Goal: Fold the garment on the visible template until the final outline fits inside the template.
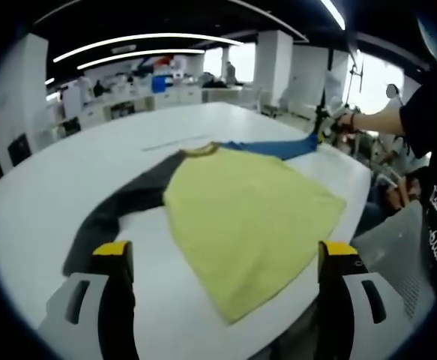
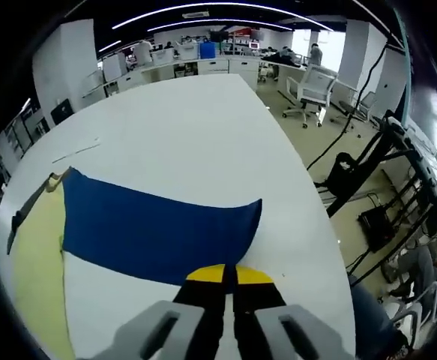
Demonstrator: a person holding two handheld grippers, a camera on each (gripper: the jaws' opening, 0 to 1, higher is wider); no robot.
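- The right gripper (image 2: pixel 228 274) has its yellow-tipped jaws pressed together on the cuff end of the blue sleeve (image 2: pixel 154 229), near the worktop's edge on the side where the floor shows.
- From that pinch the blue sleeve spreads flat across the white worktop (image 2: pixel 188 127) toward the shirt's collar.
- In the left gripper view the same sleeve (image 1: pixel 274 147) runs from the collar toward the far edge, where a person's hand (image 1: pixel 343 120) holds the other tool.
- The left gripper (image 1: pixel 222 251) hovers with its jaws wide apart, holding nothing, above the near edge of the worktop.
- Between and beyond those jaws lies the garment (image 1: pixel 248 217): a yellow body spread flat, its hem reaching toward the near edge.
- The dark sleeve (image 1: pixel 121 210) stretches from the collar toward the left jaw.
- A white office chair (image 2: pixel 313 86) stands on the floor beyond the worktop's far corner.
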